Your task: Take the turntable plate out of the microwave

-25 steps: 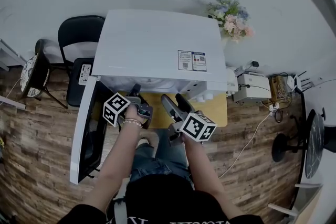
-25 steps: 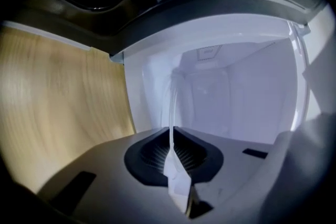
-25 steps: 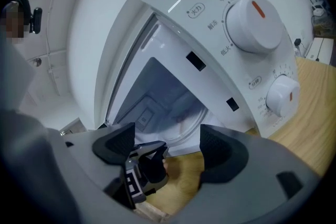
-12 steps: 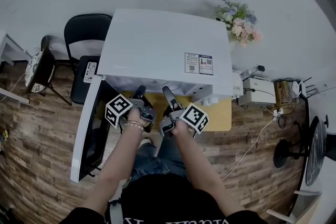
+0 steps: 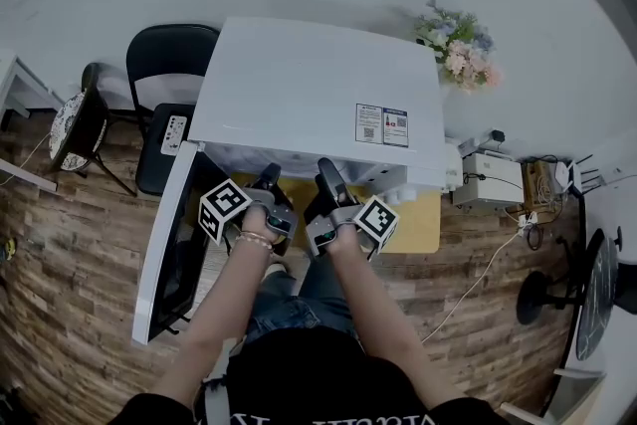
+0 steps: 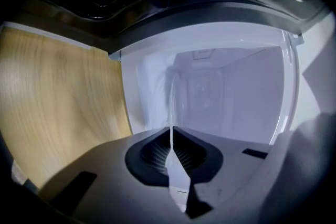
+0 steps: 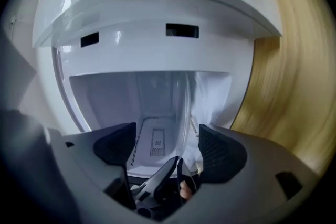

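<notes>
The turntable plate (image 6: pixel 178 176) is being pinched by its thin glass edge in the left gripper (image 6: pixel 173 153), whose jaws are squeezing together on it. The right gripper (image 7: pixel 170 145) is holding its jaws apart, and the plate's edge seems to be standing between them, not squeezed. The plate is reaching back inside the microwave (image 5: pixel 318 95), whose door (image 5: pixel 159 254) is hanging open. Grabbing looks done. Pulling the plate out is not yet done.

The right tongs (image 7: pixel 167 140) point into the open microwave (image 7: pixel 157 55), jaws apart. Between their dark pads the clear turntable plate (image 7: pixel 186 107) shows edge-on, nearer the right-hand pad, with the white cavity behind it. Wooden worktop (image 7: pixel 294 86) fills the right side.
</notes>
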Demonstrator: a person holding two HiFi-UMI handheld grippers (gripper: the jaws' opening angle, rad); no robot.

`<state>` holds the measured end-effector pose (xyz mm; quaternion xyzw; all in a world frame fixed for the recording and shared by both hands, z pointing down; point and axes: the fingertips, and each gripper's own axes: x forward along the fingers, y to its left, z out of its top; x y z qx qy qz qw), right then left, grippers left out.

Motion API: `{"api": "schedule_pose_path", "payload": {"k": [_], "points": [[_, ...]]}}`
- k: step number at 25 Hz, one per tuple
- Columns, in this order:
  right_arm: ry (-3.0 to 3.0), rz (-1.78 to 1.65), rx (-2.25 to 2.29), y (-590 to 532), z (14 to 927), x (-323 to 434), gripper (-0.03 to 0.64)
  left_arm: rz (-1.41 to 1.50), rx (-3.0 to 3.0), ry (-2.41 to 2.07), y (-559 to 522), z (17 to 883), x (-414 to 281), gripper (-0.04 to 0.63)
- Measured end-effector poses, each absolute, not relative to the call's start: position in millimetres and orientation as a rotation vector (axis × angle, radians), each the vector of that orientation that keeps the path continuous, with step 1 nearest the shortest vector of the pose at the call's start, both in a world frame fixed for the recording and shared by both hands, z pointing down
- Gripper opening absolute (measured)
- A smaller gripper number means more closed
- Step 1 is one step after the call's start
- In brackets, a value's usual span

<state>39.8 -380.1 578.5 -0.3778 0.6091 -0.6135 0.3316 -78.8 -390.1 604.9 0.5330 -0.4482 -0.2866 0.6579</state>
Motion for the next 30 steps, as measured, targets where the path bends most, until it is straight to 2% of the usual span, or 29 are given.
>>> {"api": "schedule_pose_path", "payload": {"k": [5,6,8,12,14,30], "points": [[1.582,-1.622,-0.981,-397.4,580.6,29.0,0.389,-0.636,1.199,-1.016,-388.7,604.2,-78.1,0.025],[1.570,-1.631,-1.001,-399.8,585.2,28.9,0.369,-0.634,1.198,-1.015,-388.7,604.3,-78.3,0.025],[1.553,-1.643,-1.045,-404.3,594.3,28.7,0.143,-0.628,1.199,-1.013,-389.4,604.1,-78.4,0.025],[1.537,-1.645,-1.052,-408.3,599.0,26.4,0.113,-0.617,1.201,-1.002,-388.8,602.4,-78.6,0.025],[1.534,-1.650,-1.083,-409.0,602.6,25.9,0.056,-0.617,1.204,-0.999,-388.9,601.1,-79.5,0.025],[1.523,-1.542,-0.969,-399.8,598.9,26.5,0.054,-0.649,1.365,-0.990,-403.2,600.7,-80.2,0.032]]}}
